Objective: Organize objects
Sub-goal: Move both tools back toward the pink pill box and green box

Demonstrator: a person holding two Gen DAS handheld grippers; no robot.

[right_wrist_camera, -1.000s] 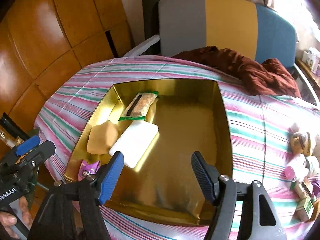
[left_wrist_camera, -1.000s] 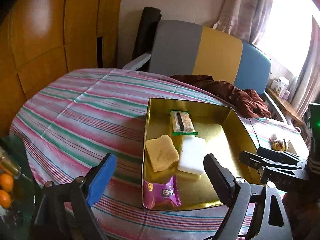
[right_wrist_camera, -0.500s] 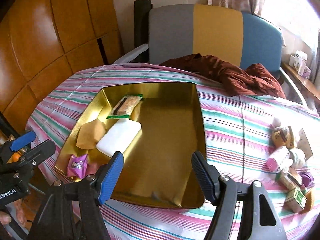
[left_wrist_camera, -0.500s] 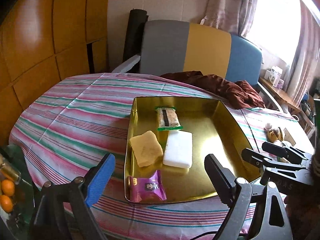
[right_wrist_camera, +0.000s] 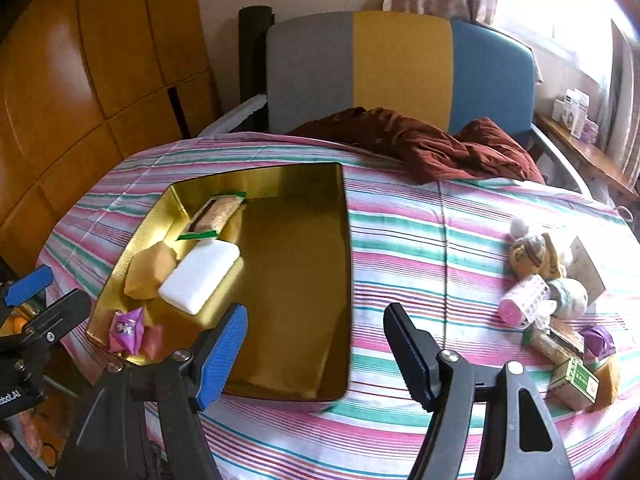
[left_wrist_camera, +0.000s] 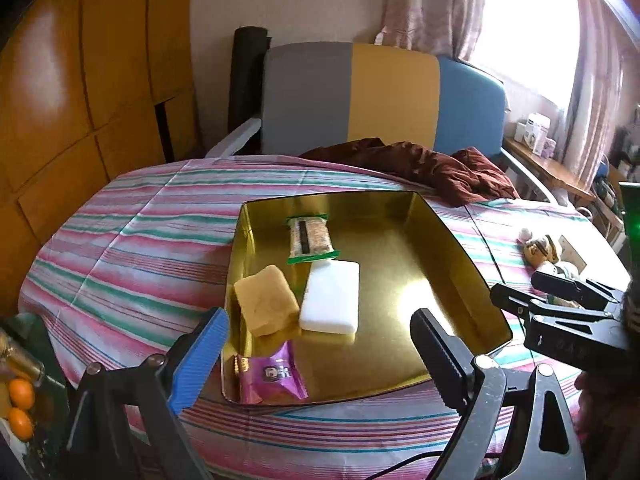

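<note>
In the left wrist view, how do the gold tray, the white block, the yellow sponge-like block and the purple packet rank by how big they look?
1. Gold tray
2. White block
3. Yellow block and purple packet: look alike; the packet is nearer the camera, so unranked.

A lived-in home room: striped cloth (right_wrist_camera: pixel 400 248) over the surface, a three-coloured chair (right_wrist_camera: pixel 400 72), wooden wardrobe panels (left_wrist_camera: pixel 80 80), curtains (left_wrist_camera: pixel 432 4) at a bright window, cluttered shelf (right_wrist_camera: pixel 584 148).
</note>
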